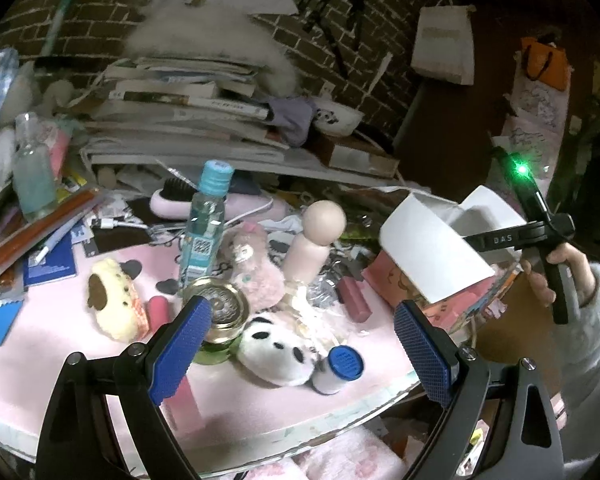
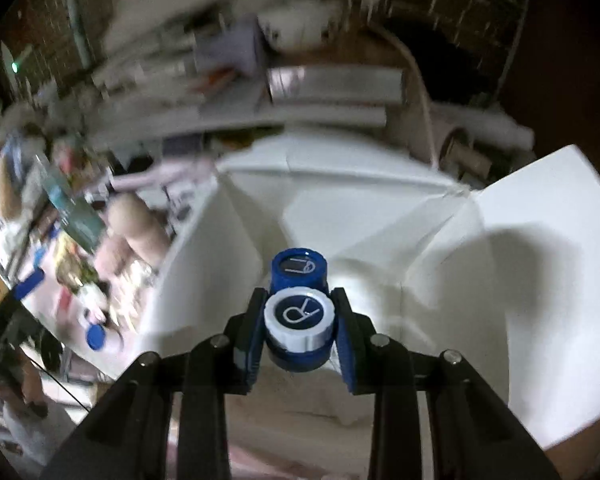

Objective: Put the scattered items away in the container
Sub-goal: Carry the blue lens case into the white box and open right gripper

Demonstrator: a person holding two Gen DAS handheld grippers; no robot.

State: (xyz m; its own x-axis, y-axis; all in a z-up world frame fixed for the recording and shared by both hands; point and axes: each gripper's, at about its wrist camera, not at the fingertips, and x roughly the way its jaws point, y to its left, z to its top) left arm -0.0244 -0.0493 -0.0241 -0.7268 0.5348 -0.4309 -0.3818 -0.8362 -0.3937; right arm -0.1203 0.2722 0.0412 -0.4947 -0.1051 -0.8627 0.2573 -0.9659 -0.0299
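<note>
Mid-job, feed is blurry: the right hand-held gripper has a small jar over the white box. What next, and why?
Probably lower it a little and then open. The right hand-held gripper is shut on the white-capped jar, which hangs over the open white box; a blue-capped jar already lies inside, so release beside it.

A round table with a pale pink top (image 1: 40, 344) carries a white open-flapped cardboard box (image 1: 428, 248) at three o'clock, a clear blue-capped bottle (image 1: 204, 220) near centre, a white-and-black panda plush (image 1: 274, 350) at six, and stacked books (image 1: 180, 120) at twelve.
</note>
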